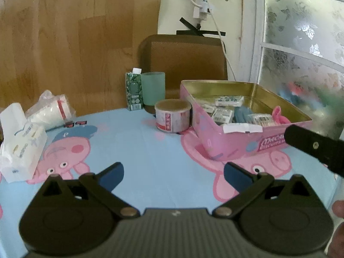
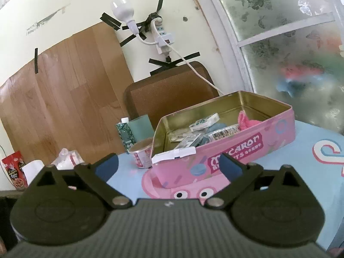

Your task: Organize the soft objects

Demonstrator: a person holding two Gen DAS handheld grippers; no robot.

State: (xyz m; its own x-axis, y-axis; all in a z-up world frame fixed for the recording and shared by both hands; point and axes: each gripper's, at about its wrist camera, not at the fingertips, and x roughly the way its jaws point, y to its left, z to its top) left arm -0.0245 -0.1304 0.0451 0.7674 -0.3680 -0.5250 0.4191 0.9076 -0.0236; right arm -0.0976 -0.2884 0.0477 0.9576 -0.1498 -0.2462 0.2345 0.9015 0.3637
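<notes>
Both claws are released and carry nothing. The left claw (image 1: 173, 175) hovers over the blue cartoon cloth of the table (image 1: 137, 142), near its front edge. The right claw (image 2: 169, 166) faces the pink tin (image 2: 247, 144), which sits toward the table's right edge with its lid off. Inside lie small packets (image 2: 204, 121), a blue soft item (image 2: 217, 126) and a pink knitted piece (image 2: 247, 120) at the tin's far end. A white tissue pack (image 1: 20, 142) stands near the table's left edge.
</notes>
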